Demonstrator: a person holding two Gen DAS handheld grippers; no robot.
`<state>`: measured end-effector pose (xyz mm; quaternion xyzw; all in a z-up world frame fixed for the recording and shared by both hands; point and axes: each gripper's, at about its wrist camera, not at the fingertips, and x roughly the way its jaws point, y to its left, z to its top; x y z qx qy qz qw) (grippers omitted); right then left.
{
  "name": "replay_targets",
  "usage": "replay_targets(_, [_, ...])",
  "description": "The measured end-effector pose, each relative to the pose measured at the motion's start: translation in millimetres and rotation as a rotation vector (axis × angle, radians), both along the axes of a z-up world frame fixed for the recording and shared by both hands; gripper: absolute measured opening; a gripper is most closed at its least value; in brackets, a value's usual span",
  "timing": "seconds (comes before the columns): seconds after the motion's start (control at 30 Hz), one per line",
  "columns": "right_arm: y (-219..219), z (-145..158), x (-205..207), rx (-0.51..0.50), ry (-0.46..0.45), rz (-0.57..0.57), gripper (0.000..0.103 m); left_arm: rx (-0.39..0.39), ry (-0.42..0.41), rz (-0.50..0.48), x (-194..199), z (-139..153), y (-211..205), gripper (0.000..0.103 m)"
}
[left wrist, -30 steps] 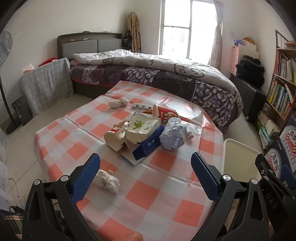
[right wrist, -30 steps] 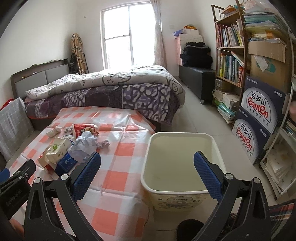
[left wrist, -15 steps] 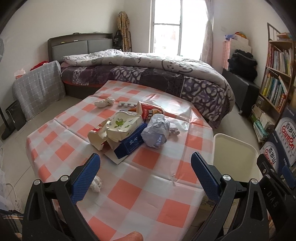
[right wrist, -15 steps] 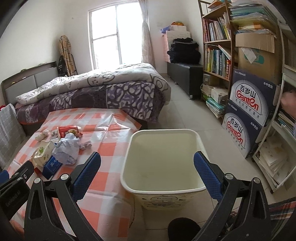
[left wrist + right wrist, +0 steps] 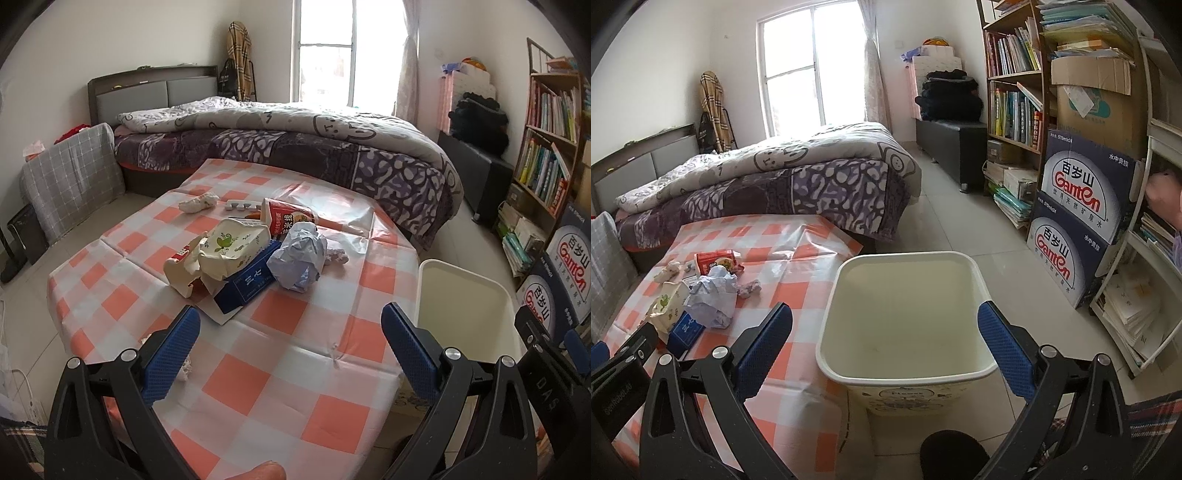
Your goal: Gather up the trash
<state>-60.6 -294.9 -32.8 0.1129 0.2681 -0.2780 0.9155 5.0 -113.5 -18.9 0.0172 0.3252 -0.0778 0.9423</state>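
Trash lies in a pile on the checked table [image 5: 288, 369]: a crumpled blue-white paper ball [image 5: 298, 258], a cream floral box [image 5: 234, 249], a blue carton [image 5: 247, 286], a red noodle cup [image 5: 284, 218], a tissue wad [image 5: 197, 202] at the far side and a small wad [image 5: 184, 365] behind my left finger. My left gripper [image 5: 290, 349] is open and empty above the table's near part. My right gripper [image 5: 884, 339] is open and empty above the cream trash bin [image 5: 905, 373], which holds nothing I can see. The pile also shows in the right wrist view [image 5: 713, 295].
The bin [image 5: 461, 280] stands on the floor at the table's right edge. A bed [image 5: 295, 140] lies behind the table. Bookshelves [image 5: 1015, 85] and stacked water cartons [image 5: 1082, 206] line the right wall. Tiled floor lies between bin and cartons.
Both grippers have pulled back and risen; the trash pile looks farther away, and the small tissue wad has slid behind the left finger. The bin has shifted toward the middle of the right view.
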Motion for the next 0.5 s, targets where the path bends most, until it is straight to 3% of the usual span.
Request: replay_targets(0.5, [0.4, -0.2, 0.4, 0.001, -0.007, 0.000, 0.096, -0.002, 0.001, 0.003, -0.3, -2.0, 1.0, 0.096])
